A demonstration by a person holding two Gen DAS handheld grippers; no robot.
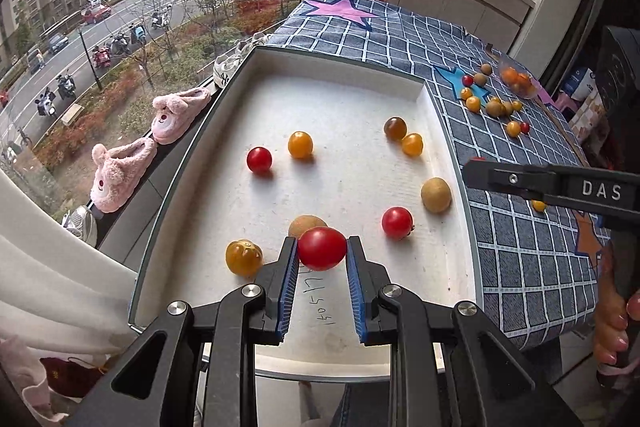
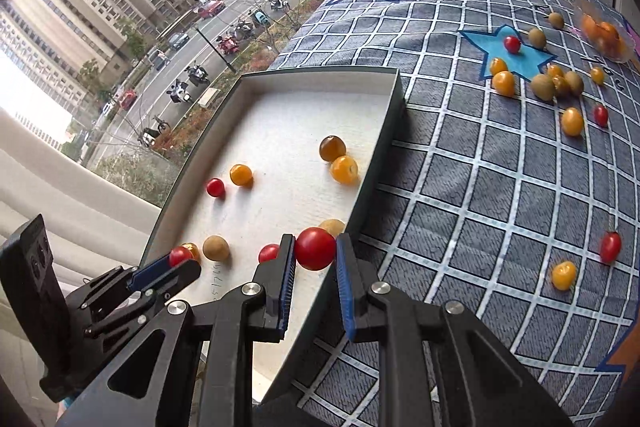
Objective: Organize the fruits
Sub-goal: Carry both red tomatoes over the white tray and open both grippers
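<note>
Beneath both jaws, a white-lined box on a checked cloth.
Left gripper is closed on a red tomato above the box floor; right gripper pinches another red tomato over the box's right wall. Loose fruit lies ahead of the left jaws, more on the cloth right of the right jaws.

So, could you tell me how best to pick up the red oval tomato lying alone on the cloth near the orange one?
Grip the red oval tomato across its narrow middle, coming from above. It lies lengthwise on the cloth, and the orange tomato sits apart, so both flanks are free.
</note>
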